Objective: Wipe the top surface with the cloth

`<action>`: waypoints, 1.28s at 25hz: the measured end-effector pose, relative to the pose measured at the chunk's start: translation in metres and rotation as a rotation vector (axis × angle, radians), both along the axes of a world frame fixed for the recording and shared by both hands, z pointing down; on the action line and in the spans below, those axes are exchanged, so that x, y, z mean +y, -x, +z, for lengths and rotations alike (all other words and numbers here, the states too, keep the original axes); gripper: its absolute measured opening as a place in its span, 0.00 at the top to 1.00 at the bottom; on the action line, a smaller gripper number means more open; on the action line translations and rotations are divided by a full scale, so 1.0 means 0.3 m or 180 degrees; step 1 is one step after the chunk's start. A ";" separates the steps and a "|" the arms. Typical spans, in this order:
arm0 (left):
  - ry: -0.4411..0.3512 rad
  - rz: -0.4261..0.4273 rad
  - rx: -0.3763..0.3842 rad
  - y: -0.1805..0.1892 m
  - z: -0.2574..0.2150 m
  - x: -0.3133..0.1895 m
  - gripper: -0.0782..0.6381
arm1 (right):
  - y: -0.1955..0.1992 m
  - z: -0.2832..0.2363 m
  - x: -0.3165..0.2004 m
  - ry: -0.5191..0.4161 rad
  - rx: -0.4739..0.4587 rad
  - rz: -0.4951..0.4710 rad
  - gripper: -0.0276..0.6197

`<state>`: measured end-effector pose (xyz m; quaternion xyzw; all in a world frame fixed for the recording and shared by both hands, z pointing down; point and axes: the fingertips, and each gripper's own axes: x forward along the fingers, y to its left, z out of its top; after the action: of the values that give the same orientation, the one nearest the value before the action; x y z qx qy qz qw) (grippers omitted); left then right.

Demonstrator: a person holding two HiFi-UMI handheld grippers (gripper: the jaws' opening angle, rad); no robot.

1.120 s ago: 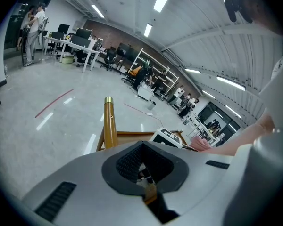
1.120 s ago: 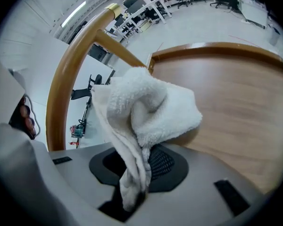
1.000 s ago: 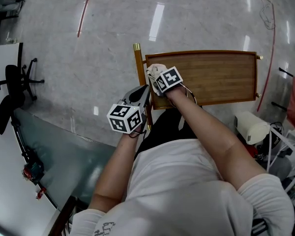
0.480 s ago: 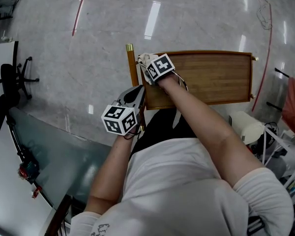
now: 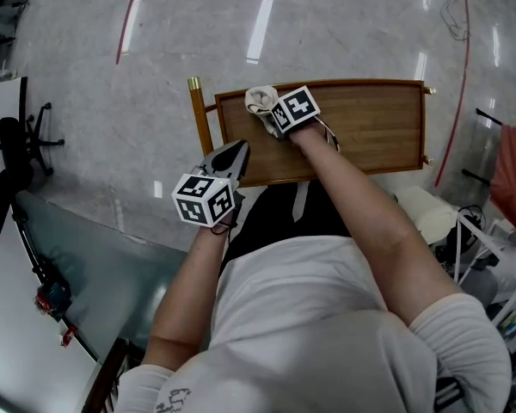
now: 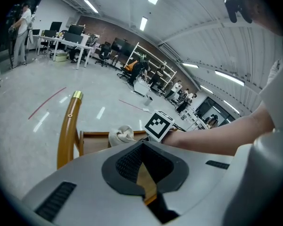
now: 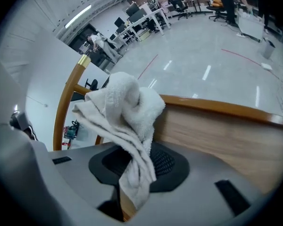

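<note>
The wooden top surface (image 5: 370, 132) is stiff, flat and rimmed, so it should take firm pressure; its near edge and whatever carries it are hidden behind the person's body; a brass-capped post (image 5: 199, 114) rises at its left end; the left gripper (image 5: 232, 155) hovers by the near left corner, jaws together on nothing; the right gripper (image 5: 271, 114) is clamped on the white terry cloth (image 5: 260, 100) at the far left corner; soft, light and floppy, it looks best pinched mid-bunch; whether it touches the wood I cannot tell.

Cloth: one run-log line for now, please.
right gripper: shut on white terry cloth | cloth: far-left corner of brown wooden top | left gripper: shut, empty, near-left corner
</note>
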<state>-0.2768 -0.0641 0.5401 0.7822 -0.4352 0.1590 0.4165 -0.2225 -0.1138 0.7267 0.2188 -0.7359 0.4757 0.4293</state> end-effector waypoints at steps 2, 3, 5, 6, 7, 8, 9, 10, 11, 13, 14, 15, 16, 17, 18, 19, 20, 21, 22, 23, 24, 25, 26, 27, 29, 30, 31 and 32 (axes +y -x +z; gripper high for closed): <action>0.0003 0.0050 0.0002 -0.075 -0.005 -0.011 0.88 | -0.109 0.000 -0.016 0.0001 0.0034 0.0079 0.79; 0.0007 0.0081 0.0005 -0.116 -0.007 -0.017 0.88 | -0.168 -0.001 -0.025 -0.0002 0.0055 0.0115 0.79; 0.0018 0.0152 0.0011 -0.207 -0.009 -0.028 0.88 | -0.298 -0.003 -0.042 -0.0006 0.0087 0.0202 0.79; 0.0024 0.0193 0.0011 -0.255 -0.009 -0.033 0.88 | -0.367 -0.005 -0.049 -0.0006 0.0096 0.0250 0.79; 0.0031 0.0235 0.0011 -0.304 -0.009 -0.037 0.88 | -0.439 -0.006 -0.054 -0.0006 0.0105 0.0301 0.79; 0.0036 0.0277 0.0010 -0.351 -0.008 -0.042 0.88 | -0.511 -0.007 -0.058 -0.0009 0.0115 0.0356 0.79; 0.0038 0.0317 0.0010 -0.396 -0.007 -0.048 0.88 | -0.584 -0.007 -0.063 -0.0014 0.0129 0.0416 0.79; 0.0035 0.0353 0.0008 -0.440 -0.005 -0.056 0.88 | -0.658 -0.006 -0.070 -0.0019 0.0145 0.0482 0.79; 0.0031 0.0383 0.0006 -0.481 -0.002 -0.066 0.88 | -0.730 -0.005 -0.079 -0.0024 0.0162 0.0550 0.79; 0.0033 0.0408 0.0010 -0.558 0.003 -0.086 0.88 | -0.870 -0.006 -0.096 -0.0034 0.0198 0.0670 0.79; 0.0039 0.0406 0.0014 -0.595 0.005 -0.094 0.88 | -0.937 -0.007 -0.102 -0.0042 0.0218 0.0715 0.79; 0.0042 0.0401 0.0017 -0.633 0.006 -0.103 0.88 | -1.005 -0.010 -0.107 -0.0055 0.0242 0.0756 0.79; 0.0040 0.0401 0.0019 -0.672 0.007 -0.113 0.88 | -1.073 -0.013 -0.113 -0.0071 0.0269 0.0799 0.79; 0.0036 0.0407 0.0022 -0.713 0.010 -0.124 0.88 | -1.142 -0.016 -0.120 -0.0087 0.0299 0.0846 0.79; 0.0034 0.0418 0.0027 -0.754 0.013 -0.134 0.88 | -1.209 -0.018 -0.125 -0.0101 0.0327 0.0898 0.79; 0.0034 0.0433 0.0033 -0.793 0.018 -0.141 0.88 | -1.273 -0.020 -0.127 -0.0111 0.0353 0.0951 0.79; 0.0038 0.0447 0.0037 -0.828 0.023 -0.146 0.88 | -1.329 -0.021 -0.125 -0.0117 0.0375 0.1001 0.79; 0.0041 0.0457 0.0040 -0.857 0.027 -0.149 0.88 | -1.378 -0.023 -0.120 -0.0118 0.0390 0.1045 0.79; 0.0044 0.0460 0.0042 -0.880 0.031 -0.151 0.88 | -1.416 -0.024 -0.114 -0.0115 0.0399 0.1077 0.79; 0.0046 0.0457 0.0044 -0.900 0.033 -0.151 0.88 | -1.444 -0.025 -0.106 -0.0112 0.0404 0.1089 0.79; 0.0050 0.0451 0.0048 -0.917 0.033 -0.149 0.88 | -1.463 -0.027 -0.095 -0.0112 0.0414 0.1076 0.79; 0.0053 0.0446 0.0052 -0.933 0.034 -0.144 0.88 | -1.474 -0.029 -0.081 -0.0119 0.0439 0.1035 0.79; 0.0055 0.0445 0.0053 -0.944 0.034 -0.137 0.88 | -1.480 -0.030 -0.066 -0.0132 0.0474 0.0982 0.79; 0.0056 0.0444 0.0051 -0.951 0.035 -0.130 0.88 | -1.480 -0.028 -0.051 -0.0141 0.0501 0.0940 0.79; 0.0058 0.0433 0.0039 -0.947 0.038 -0.115 0.88 | -1.465 -0.023 -0.022 -0.0121 0.0491 0.0933 0.79; 0.0063 0.0419 0.0032 -0.936 0.040 -0.108 0.88 | -1.452 -0.021 -0.010 -0.0100 0.0470 0.0947 0.79; 0.0070 0.0402 0.0025 -0.921 0.044 -0.101 0.88 | -1.437 -0.019 0.002 -0.0081 0.0453 0.0956 0.79; 0.0079 0.0382 0.0018 -0.904 0.047 -0.093 0.88 | -1.420 -0.016 0.012 -0.0066 0.0444 0.0953 0.79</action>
<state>-0.0056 -0.0919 0.5543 0.8021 -0.3844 0.1868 0.4171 0.2035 -0.1101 0.7219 0.3628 -0.6683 0.5105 0.4014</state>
